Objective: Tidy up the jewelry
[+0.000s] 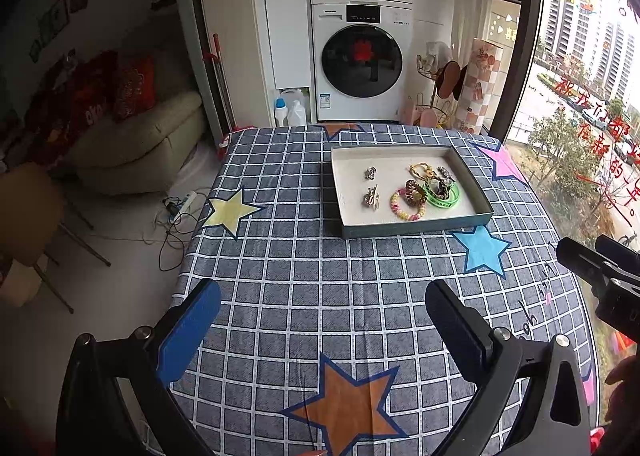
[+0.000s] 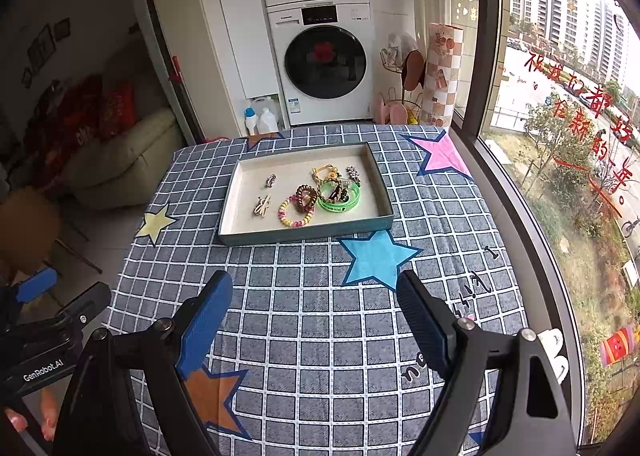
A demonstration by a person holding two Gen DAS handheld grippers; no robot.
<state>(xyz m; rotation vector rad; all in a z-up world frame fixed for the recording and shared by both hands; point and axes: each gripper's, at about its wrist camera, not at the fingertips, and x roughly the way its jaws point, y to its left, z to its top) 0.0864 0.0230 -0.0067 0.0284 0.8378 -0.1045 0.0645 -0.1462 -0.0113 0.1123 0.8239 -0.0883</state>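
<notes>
A shallow grey tray [image 1: 416, 231] [image 2: 308, 236] with a pale lining sits on the far half of the table. Inside it lie two small silver clips [image 1: 371, 198] [image 2: 263, 206], a pastel bead bracelet [image 1: 407, 205] [image 2: 294, 212], a brown coil hair tie [image 1: 416, 190] [image 2: 306, 198], a green band [image 1: 442, 198] [image 2: 339, 198] and gold-coloured pieces [image 1: 420, 169] [image 2: 325, 173]. My left gripper [image 1: 322, 306] hangs open over the near tablecloth, with nothing between its fingers. Over the cloth short of the tray, my right gripper [image 2: 314, 298] is likewise open and holds nothing.
The table wears a grey checked cloth [image 1: 304, 296] [image 2: 320, 336] with coloured stars. A window [image 2: 560, 136] borders the right table edge. A washing machine [image 1: 360, 64], a sofa [image 1: 132, 144] and floor cables [image 1: 172, 216] lie beyond. A chair [image 1: 28, 216] stands at left.
</notes>
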